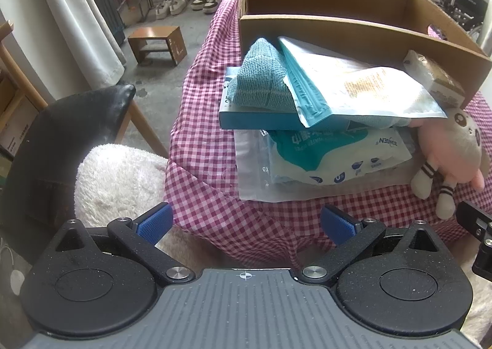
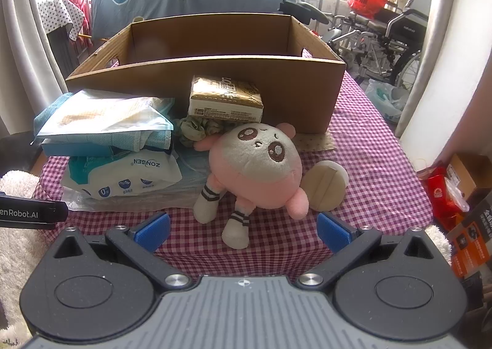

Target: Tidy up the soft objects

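Checked tablecloth [image 2: 369, 146] carries a plush toy [image 2: 255, 170] just ahead of the right gripper [image 2: 243, 230], jaws spread like the left gripper [image 1: 246, 224]; probably light and squashy, best pinched at its round body.

Cardboard box [image 2: 215, 84] sits at the back of the desk [image 2: 369, 164]; before it a tissue pack [image 2: 226, 99], the plush toy [image 2: 255, 164] nearer, stacked packets [image 2: 117, 146] to its left.

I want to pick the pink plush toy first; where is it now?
In the right wrist view the pink plush toy lies centre on the checked tablecloth, before the cardboard box, right of the wipes pack.
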Demonstrator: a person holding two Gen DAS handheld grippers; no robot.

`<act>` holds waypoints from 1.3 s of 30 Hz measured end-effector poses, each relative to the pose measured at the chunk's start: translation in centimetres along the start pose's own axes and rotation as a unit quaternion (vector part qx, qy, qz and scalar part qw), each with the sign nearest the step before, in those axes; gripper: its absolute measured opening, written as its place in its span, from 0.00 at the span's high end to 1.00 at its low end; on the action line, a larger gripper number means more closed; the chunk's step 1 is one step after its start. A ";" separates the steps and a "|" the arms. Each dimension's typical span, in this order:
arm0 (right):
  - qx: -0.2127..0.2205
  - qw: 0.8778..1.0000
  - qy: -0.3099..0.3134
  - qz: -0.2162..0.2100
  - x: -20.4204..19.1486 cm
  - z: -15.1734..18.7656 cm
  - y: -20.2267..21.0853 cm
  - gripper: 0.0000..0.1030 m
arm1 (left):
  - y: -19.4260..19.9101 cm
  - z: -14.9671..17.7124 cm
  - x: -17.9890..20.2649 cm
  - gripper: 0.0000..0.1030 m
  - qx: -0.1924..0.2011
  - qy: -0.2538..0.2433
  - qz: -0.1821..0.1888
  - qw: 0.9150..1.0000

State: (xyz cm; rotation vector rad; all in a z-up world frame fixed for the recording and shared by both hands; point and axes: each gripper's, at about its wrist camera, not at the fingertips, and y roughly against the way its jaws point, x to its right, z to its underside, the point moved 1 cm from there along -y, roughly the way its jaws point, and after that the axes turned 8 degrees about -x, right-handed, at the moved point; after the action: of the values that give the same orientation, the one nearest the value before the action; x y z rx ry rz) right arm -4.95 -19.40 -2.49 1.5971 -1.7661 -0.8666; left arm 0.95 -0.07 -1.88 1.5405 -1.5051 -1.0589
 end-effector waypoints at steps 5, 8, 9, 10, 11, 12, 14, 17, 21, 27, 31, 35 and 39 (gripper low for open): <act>-0.001 1.000 0.001 -0.001 0.0 0.0 -0.1 0.00 | 0.1 0.0 0.1 0.00 0.001 -0.001 -0.002 1.000; 0.000 1.000 0.001 -0.001 0.0 0.0 -0.2 0.00 | 0.1 0.0 0.1 0.01 0.000 -0.001 -0.002 1.000; 0.000 1.000 0.001 -0.001 0.0 0.0 -0.1 0.00 | 0.1 0.0 0.1 0.00 0.000 -0.001 -0.002 1.000; 0.001 1.000 0.001 0.000 0.0 0.0 -0.1 0.00 | 0.1 0.0 0.1 0.00 0.000 -0.001 -0.002 1.000; 0.002 1.000 0.001 0.000 0.0 0.0 -0.1 0.00 | 0.1 0.0 0.1 0.00 0.000 -0.001 -0.002 1.000; 0.002 1.000 0.001 0.000 0.0 0.0 -0.1 0.00 | 0.1 0.0 0.1 0.00 0.000 -0.001 -0.002 1.000; 0.002 1.000 0.001 0.000 0.1 0.0 -0.1 0.00 | 0.1 0.0 0.1 0.01 0.000 -0.001 -0.002 1.000; 0.002 1.000 0.001 -0.001 0.1 0.0 -0.1 0.00 | 0.1 0.0 0.1 0.01 -0.001 -0.001 -0.003 1.000; 0.002 1.000 0.001 -0.001 0.1 0.0 -0.1 0.00 | 0.1 0.0 0.1 0.00 -0.002 -0.003 -0.004 1.000; 0.001 1.000 0.000 -0.001 0.1 0.0 -0.2 0.00 | -0.1 0.0 0.1 0.00 -0.006 -0.003 -0.004 1.000; 0.001 1.000 0.000 -0.001 0.1 0.0 -0.2 0.00 | -0.1 0.0 0.2 0.01 -0.006 -0.003 -0.005 1.000; 0.001 1.000 -0.001 -0.001 0.2 0.0 -0.3 0.00 | -0.1 0.0 0.2 0.00 -0.006 -0.003 -0.005 1.000; 0.002 1.000 0.000 -0.001 0.1 0.0 -0.3 0.00 | -0.1 0.0 0.2 0.00 -0.007 -0.003 -0.005 1.000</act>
State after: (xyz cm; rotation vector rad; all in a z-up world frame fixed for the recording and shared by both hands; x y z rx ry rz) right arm -4.83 -19.55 -2.70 1.6010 -1.7674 -0.8660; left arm 1.00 -0.25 -1.97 1.5385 -1.4932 -1.0784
